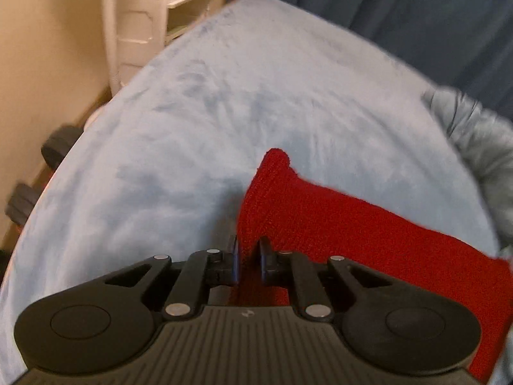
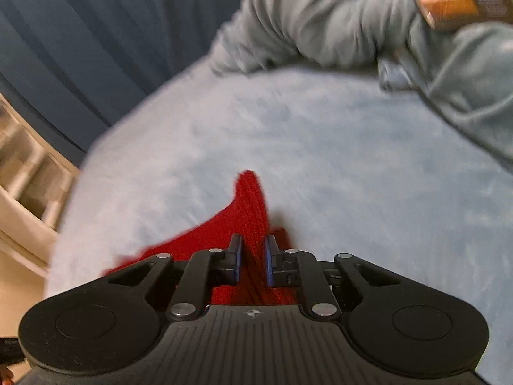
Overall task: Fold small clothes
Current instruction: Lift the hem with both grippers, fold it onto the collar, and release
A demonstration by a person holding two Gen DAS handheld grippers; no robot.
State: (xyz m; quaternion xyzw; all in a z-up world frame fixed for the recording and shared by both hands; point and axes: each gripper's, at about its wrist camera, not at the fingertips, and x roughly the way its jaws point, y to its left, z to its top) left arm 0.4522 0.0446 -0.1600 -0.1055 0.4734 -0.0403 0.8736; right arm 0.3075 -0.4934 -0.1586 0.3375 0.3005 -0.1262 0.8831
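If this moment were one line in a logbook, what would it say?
left hand-held gripper: shut on red cloth | right hand-held gripper: shut on red cloth | cloth stretched between them over blue blanket | fold: not done

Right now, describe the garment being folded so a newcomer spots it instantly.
Start at the pale blue fleece blanket over the bed. On it, pinched at both ends by the left gripper and right gripper, is the red knit garment, the only red, ribbed thing there.

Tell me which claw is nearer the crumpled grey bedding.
Right, as far as separate views allow. The right claw, shut on the red knit garment, faces the crumpled grey bedding ahead. From the left claw, the bedding lies far off to its right.
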